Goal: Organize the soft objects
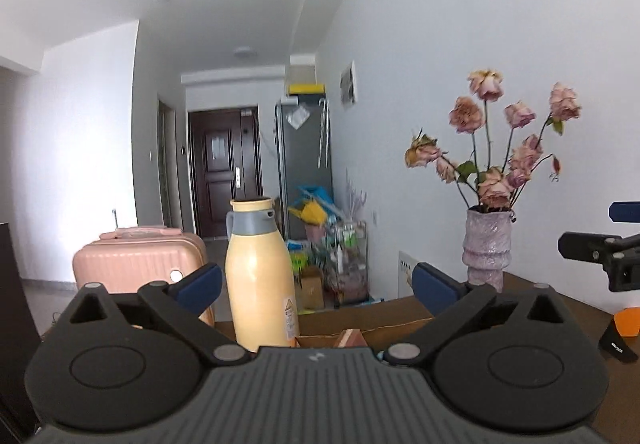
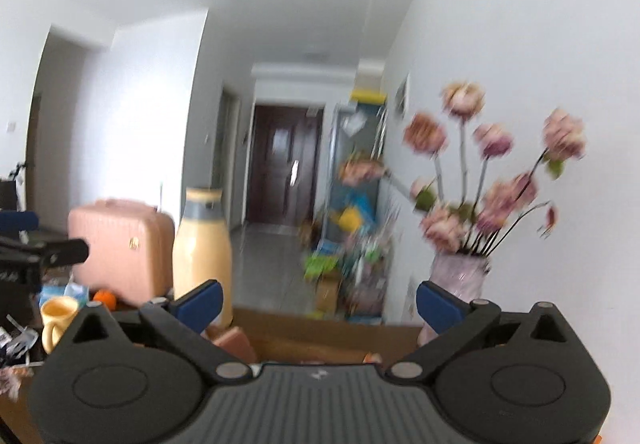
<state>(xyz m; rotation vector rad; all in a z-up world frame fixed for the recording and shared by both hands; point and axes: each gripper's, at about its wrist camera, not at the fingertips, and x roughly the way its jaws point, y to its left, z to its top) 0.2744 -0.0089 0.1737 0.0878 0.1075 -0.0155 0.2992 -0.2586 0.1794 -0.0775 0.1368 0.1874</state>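
Left wrist view: left gripper (image 1: 316, 284) fingers spread wide, nothing between them; right gripper (image 2: 320, 302) likewise apart and empty. No soft object can be made out. Beyond the left finger stands a yellow bottle (image 1: 258, 276) on the brown surface (image 1: 400, 308); farther right, a vase (image 1: 487, 248) of flowers.

Flowers (image 2: 492, 171) blurred; cardboard box (image 1: 360, 336) mostly hidden.

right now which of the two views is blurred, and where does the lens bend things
Right wrist view: smeared with motion blur, worst on the flowers and the clutter by the door; left wrist view: sharp, flowers and yellow bottle crisp; both views: fisheye bends the walls and darkens the corners.
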